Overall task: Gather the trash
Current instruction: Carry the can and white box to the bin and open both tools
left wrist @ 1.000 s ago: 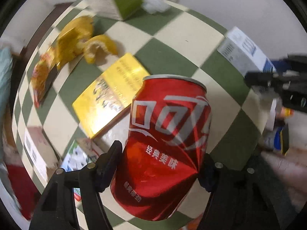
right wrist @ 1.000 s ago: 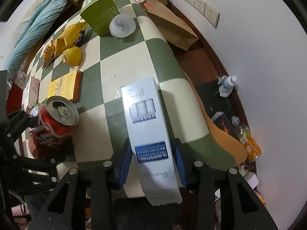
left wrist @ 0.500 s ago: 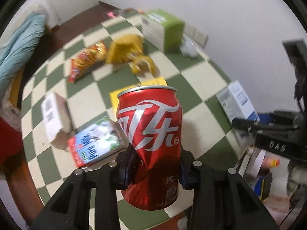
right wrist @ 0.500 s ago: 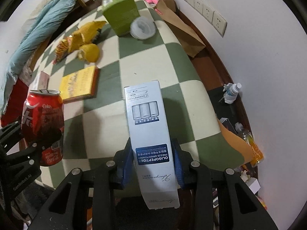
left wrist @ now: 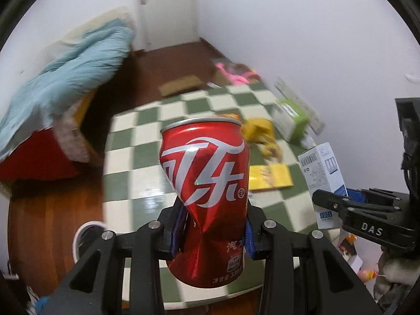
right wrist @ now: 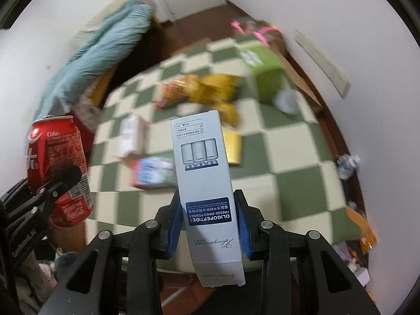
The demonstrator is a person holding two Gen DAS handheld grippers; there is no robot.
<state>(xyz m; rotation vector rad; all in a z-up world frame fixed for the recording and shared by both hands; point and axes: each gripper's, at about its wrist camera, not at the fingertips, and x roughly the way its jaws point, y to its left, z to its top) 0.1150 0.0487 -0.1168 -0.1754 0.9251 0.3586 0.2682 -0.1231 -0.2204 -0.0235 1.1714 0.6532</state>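
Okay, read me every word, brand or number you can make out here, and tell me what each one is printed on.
"Coke", also "Coca-Cola": red can, gripped by the left gripper.
"330": low on the can; its big white Chinese logo shows, fine print too small.
"OLIGOPEPTIDES FREEZE-DRIED POWDER": white box, upside down, gripped by the right gripper.
"DAS": right gripper's body, seen from the left wrist.
Packets on the checkered table: too blurred.

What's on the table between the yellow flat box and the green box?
A heap of crumpled yellow wrappers lies on the checked table between the flat yellow box and the green box. The right wrist view shows it, though blurred.
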